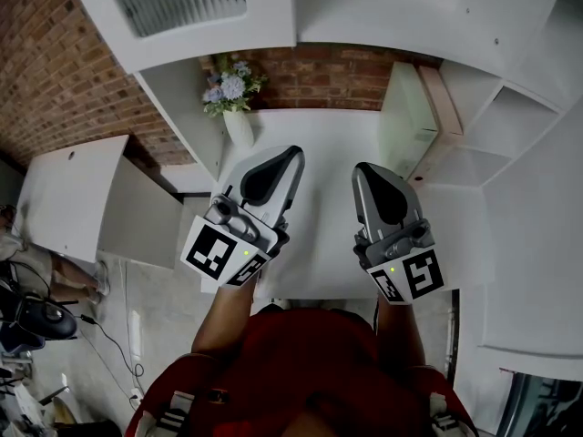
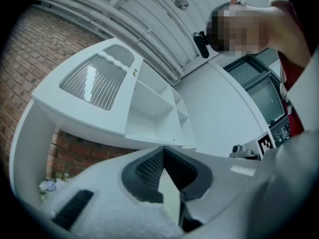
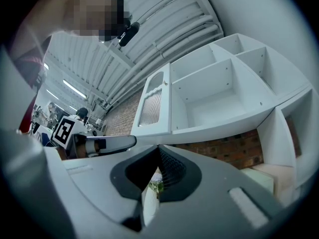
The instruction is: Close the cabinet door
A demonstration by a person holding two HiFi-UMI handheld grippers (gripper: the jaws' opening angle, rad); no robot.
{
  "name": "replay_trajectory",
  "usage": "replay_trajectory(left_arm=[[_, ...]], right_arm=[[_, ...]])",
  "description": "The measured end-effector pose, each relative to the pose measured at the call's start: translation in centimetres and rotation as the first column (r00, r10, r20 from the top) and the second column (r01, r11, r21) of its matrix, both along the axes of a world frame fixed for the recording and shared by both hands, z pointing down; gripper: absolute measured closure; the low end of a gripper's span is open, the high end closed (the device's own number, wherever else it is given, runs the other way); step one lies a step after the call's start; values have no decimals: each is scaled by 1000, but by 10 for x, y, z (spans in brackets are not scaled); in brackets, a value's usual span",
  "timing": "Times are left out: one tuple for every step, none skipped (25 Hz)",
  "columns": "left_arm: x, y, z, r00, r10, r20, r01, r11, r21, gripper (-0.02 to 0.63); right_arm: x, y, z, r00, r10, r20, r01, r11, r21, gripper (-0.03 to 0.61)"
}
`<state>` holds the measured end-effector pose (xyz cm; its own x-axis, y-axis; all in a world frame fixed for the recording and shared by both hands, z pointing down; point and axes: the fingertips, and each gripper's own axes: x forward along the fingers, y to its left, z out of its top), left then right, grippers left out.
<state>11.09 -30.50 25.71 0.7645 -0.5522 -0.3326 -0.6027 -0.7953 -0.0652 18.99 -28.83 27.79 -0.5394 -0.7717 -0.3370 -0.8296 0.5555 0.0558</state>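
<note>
Nearest the camera, a person in a red top holds a tool in each hand, side by side, tilted slightly upward. The left tool has its jaws pressed together with nothing between them. The right tool also has its jaws meeting at the tips, and it is empty too. Both hover over a white worktop.

At the back of the worktop a vase of flowers stands against a brick wall.

Above and beyond is a white cabinet with bare open shelves. The cabinet door stands swung out from the left edge of the shelves, well apart from both tools.

The door is a white frame around a ribbed glass pane. It is probably stiff, fairly light and free to swing on its hinges, but the pane looks fragile. A closed tool would best push on the solid frame near the free edge, away from the hinge.
</note>
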Motion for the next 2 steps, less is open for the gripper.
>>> replay_trajectory(left_arm=[[0, 0, 0, 1000, -1, 0, 1, 1000, 0, 612], [0, 0, 1, 1000, -2, -1, 2, 1000, 0, 612]], right_arm=[[0, 0, 0, 1000, -1, 0, 1, 1000, 0, 566], [1, 0, 1, 1000, -1, 1, 1, 1000, 1, 566]])
